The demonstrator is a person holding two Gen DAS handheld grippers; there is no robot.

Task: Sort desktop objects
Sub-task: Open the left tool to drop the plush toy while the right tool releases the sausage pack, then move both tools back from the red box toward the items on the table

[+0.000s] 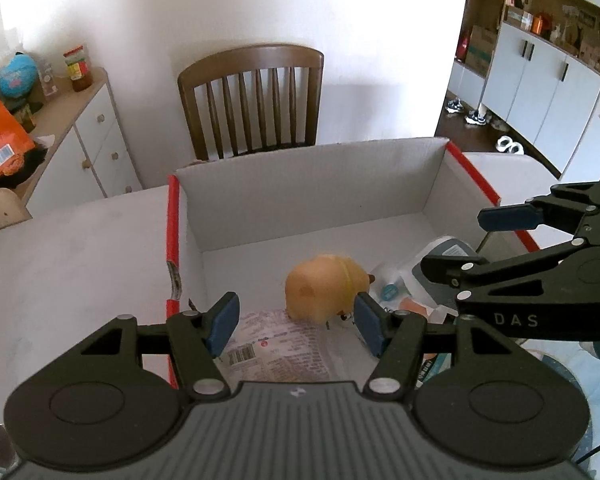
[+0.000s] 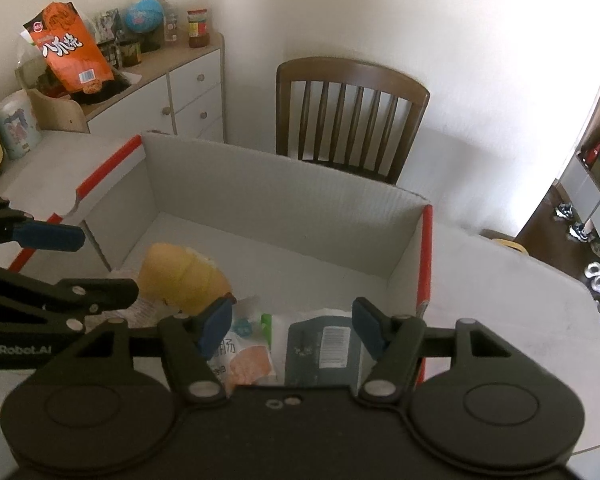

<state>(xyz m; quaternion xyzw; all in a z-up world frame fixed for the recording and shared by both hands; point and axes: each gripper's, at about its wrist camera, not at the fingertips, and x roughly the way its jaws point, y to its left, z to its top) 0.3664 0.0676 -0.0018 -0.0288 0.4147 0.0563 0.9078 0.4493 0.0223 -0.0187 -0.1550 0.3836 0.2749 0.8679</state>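
Both sets of jaws stand open and hold nothing. The left gripper point(image 1: 296, 320) hangs over the near left part of the box point(image 1: 300, 176), its blue pads apart, with the yellow plush toy point(image 1: 324, 292) lying on the box floor just past them and clear of both pads. The right gripper point(image 2: 292, 328) hangs over the near right part, above a dark packet point(image 2: 324, 348) and a soup sachet point(image 2: 244, 360) that lie flat inside. A printed bag point(image 1: 276, 340) lies under the left gripper. The box sits on the white desk point(image 1: 72, 248).

These items look already dropped in, so this reads as the release step of sorting. Next, I judge, both hands should lift clear of the box walls and seek whatever is left on the desk; none shows here.
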